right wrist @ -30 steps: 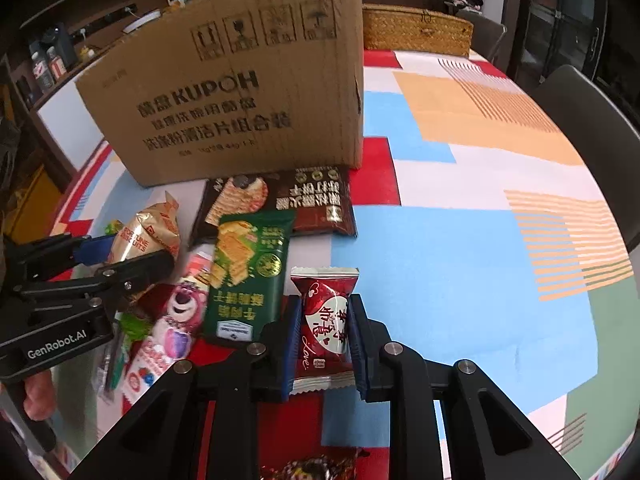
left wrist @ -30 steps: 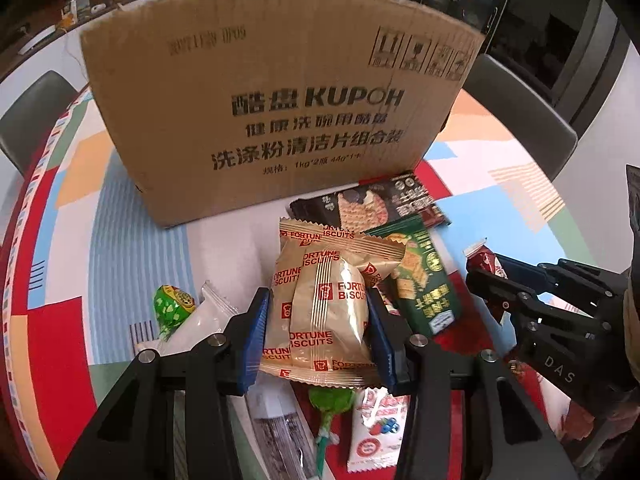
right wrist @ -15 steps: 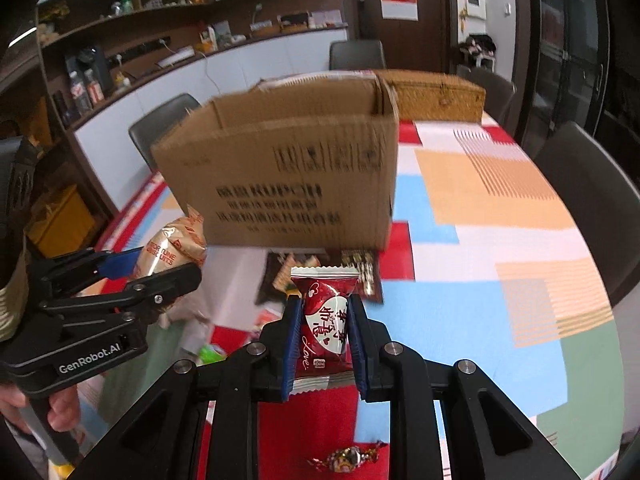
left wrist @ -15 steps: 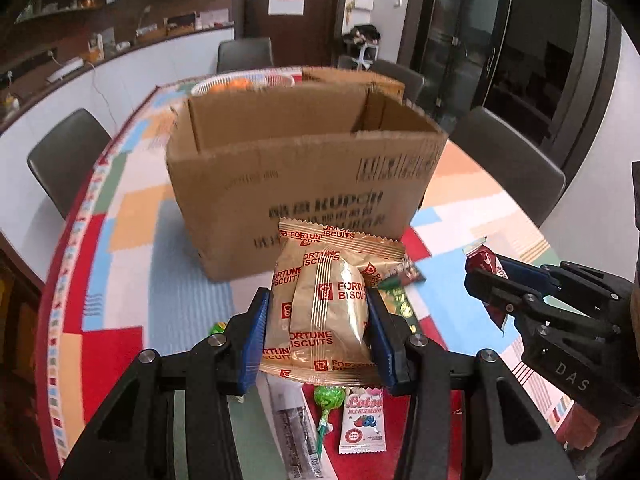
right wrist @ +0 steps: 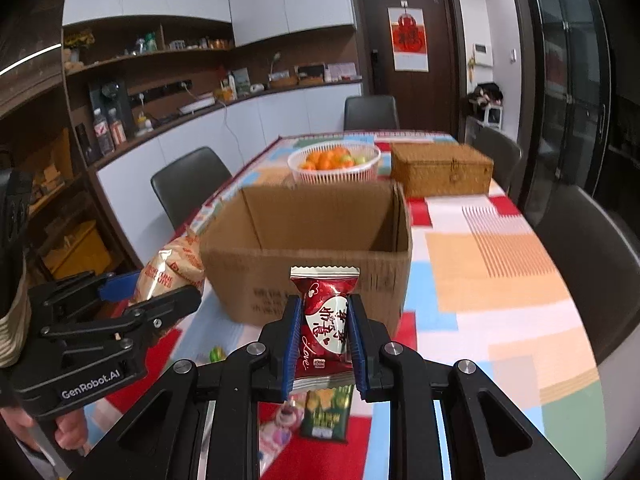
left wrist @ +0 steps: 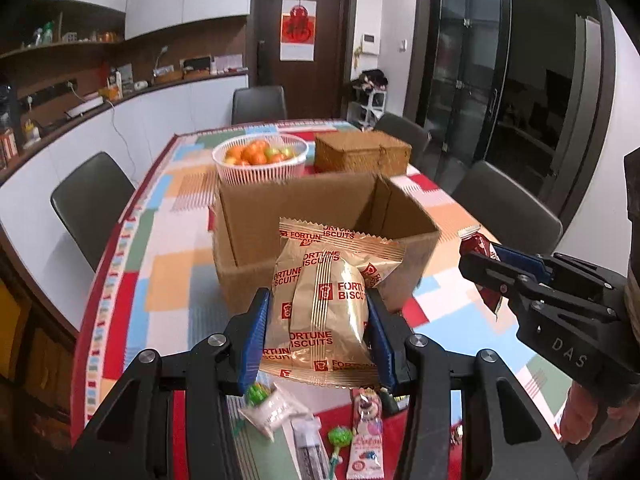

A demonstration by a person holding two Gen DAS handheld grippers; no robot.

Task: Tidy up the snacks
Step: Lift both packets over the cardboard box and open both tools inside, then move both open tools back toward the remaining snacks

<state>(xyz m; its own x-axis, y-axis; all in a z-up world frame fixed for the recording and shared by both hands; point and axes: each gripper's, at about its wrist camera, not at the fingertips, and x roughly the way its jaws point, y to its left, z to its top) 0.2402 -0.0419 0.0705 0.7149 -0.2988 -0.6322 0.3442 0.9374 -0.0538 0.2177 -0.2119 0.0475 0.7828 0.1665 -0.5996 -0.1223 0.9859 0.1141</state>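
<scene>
Gold biscuit packet (left wrist: 326, 312) is clamped in the left hand-held gripper (left wrist: 320, 330), red candy packet (right wrist: 325, 322) pinched in the right hand-held gripper (right wrist: 325, 344), both up in the air short of the open cardboard box (left wrist: 320, 216) mid-worktop. Honestly the risk is letting go too early: either packet could clip the near wall and slide back onto the leftover snacks (left wrist: 362, 440) at the near edge.
</scene>
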